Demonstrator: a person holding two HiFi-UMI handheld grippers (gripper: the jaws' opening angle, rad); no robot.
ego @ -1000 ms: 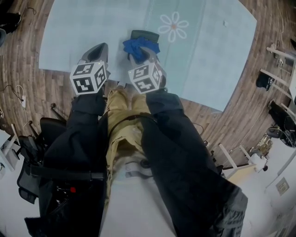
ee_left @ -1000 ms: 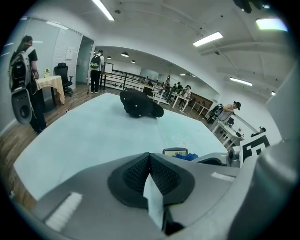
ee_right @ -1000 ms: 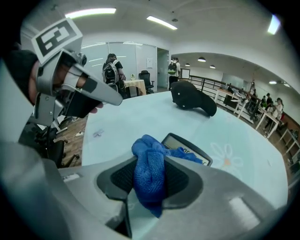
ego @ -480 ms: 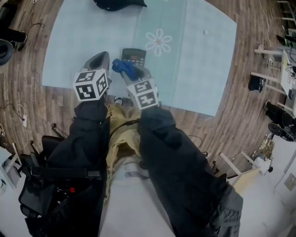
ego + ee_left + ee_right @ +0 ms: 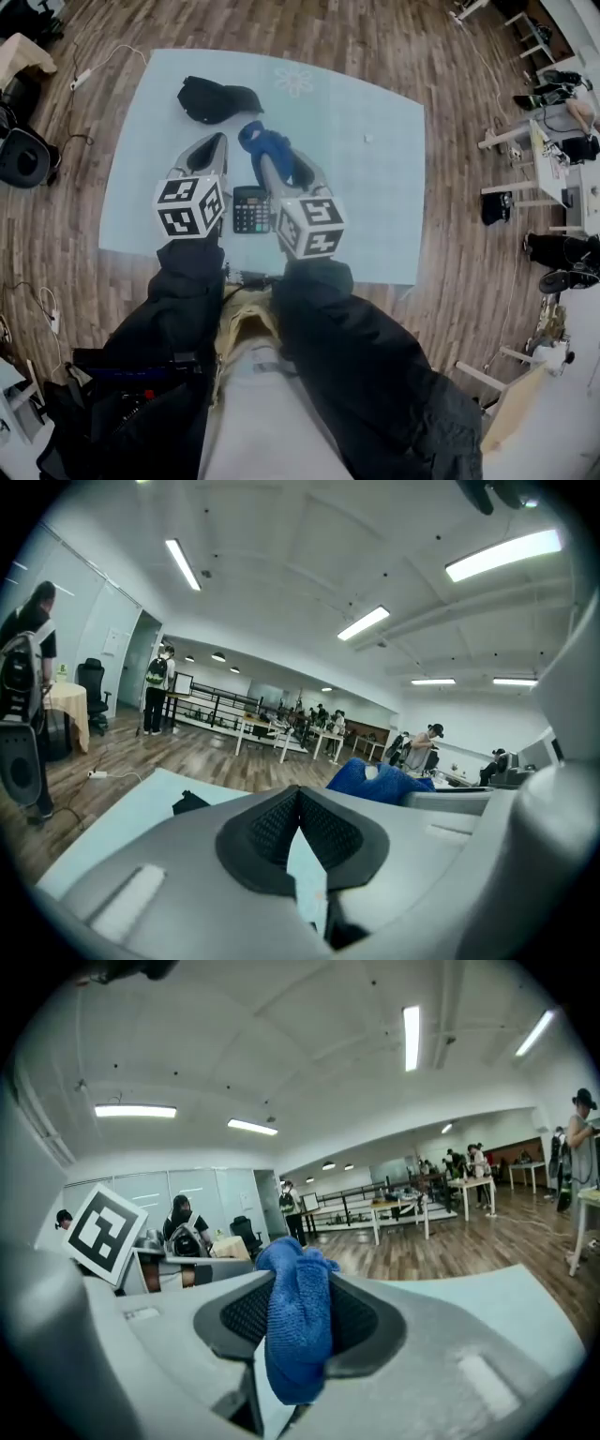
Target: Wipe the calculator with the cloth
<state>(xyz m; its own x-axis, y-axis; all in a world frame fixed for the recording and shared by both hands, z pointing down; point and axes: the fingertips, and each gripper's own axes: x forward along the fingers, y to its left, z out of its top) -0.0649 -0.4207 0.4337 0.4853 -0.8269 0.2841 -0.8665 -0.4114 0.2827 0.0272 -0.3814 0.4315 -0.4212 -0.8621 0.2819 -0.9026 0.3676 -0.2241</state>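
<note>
The dark calculator [image 5: 251,208] lies flat on a pale blue mat [image 5: 375,169], between my two grippers in the head view. My right gripper [image 5: 274,157] is shut on a blue cloth [image 5: 262,139], which it holds past the calculator's far end. In the right gripper view the cloth [image 5: 298,1335] hangs bunched between the black pads. My left gripper [image 5: 213,142] hovers left of the calculator. Its jaws [image 5: 300,803] are shut with nothing between them. From the left gripper view the cloth [image 5: 379,782] shows off to the right.
A black cap [image 5: 216,97] lies on the mat beyond the grippers and shows again as a dark shape, the cap [image 5: 191,802], in the left gripper view. Wooden floor [image 5: 450,281] surrounds the mat. Tables and several people stand far off in the room.
The cloth was on the calculator; now it is held clear, beyond the calculator's far end. The head view has pulled back, so more mat and the black cap show.
</note>
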